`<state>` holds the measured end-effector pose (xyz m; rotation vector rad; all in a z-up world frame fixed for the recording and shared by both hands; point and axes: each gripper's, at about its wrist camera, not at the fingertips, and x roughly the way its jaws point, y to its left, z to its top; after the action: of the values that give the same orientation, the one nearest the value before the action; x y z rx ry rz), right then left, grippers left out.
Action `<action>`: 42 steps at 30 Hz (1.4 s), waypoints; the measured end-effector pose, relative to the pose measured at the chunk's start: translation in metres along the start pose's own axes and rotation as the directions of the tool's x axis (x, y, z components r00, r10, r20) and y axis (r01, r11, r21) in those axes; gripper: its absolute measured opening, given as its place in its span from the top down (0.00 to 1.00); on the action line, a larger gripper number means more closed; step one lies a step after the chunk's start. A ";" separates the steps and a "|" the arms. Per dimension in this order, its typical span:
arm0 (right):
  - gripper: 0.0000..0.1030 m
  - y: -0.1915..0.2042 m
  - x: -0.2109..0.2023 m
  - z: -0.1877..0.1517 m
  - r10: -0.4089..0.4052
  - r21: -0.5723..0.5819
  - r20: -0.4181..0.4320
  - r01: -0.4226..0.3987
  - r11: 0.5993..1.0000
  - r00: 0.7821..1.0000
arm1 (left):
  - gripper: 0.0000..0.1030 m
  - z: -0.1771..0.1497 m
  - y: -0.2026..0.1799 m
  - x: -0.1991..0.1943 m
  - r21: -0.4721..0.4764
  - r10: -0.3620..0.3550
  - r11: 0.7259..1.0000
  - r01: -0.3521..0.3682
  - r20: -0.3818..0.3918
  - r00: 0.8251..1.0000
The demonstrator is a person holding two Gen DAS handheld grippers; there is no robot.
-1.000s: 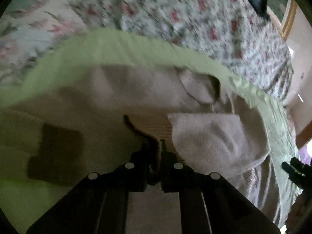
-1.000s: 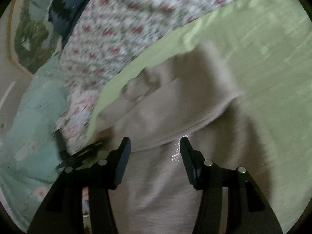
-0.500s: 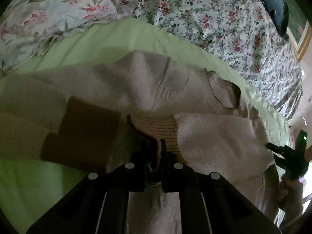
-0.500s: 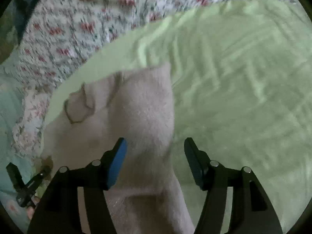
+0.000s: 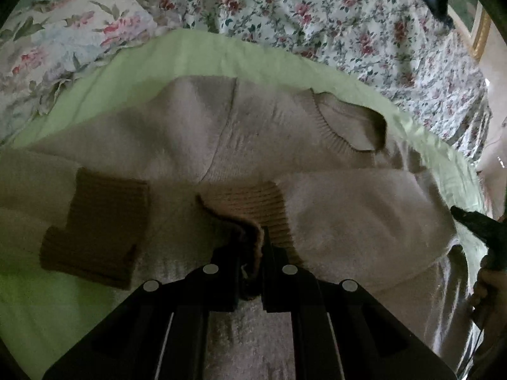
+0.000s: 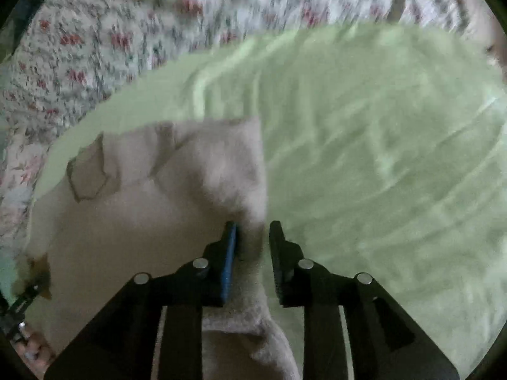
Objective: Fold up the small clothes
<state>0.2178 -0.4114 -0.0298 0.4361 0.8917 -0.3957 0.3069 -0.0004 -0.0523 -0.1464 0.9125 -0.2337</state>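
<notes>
A beige knit sweater (image 5: pixel 269 133) lies on a light green sheet (image 5: pixel 196 53), its neck opening (image 5: pixel 351 126) toward the far right. One sleeve with a brown ribbed cuff (image 5: pixel 95 224) is folded across it at the left. My left gripper (image 5: pixel 253 253) is shut on the sweater's brown ribbed hem (image 5: pixel 250 202) and holds it up. In the right wrist view the sweater (image 6: pixel 158 209) fills the left half. My right gripper (image 6: pixel 253 237) has its jaws close around the sweater's right edge, with a small gap still showing.
A floral bedspread (image 5: pixel 348 15) lies beyond the green sheet (image 6: pixel 380 158). A floral pillow (image 5: pixel 63 41) sits at the far left. The right gripper and the hand on it show at the right edge of the left wrist view (image 5: pixel 484 231).
The right gripper swung right along the sweater to its side edge and its jaws narrowed around that edge. The left gripper kept hold of the hem and the sweater spread flatter.
</notes>
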 end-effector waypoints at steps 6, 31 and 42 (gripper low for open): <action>0.57 0.033 -0.001 -0.019 0.122 -0.110 -0.050 -0.127 0.986 0.991 | 0.91 -0.003 0.003 0.000 0.006 0.007 1.000 -0.007 -0.006 1.000; 0.42 0.069 -0.076 -0.144 0.386 0.045 -0.177 -0.384 0.922 0.906 | 0.16 -0.006 0.056 -0.037 0.157 0.172 0.973 -0.171 0.003 0.985; 0.42 0.077 -0.080 -0.149 0.418 0.055 -0.185 -0.415 0.908 0.890 | 0.92 0.011 0.119 -0.051 -0.146 0.070 0.987 -0.066 0.026 0.997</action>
<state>0.1134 -0.2577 -0.0321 0.6717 0.9545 0.0386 0.3023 0.1283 -0.0329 -0.2518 0.9023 -0.1012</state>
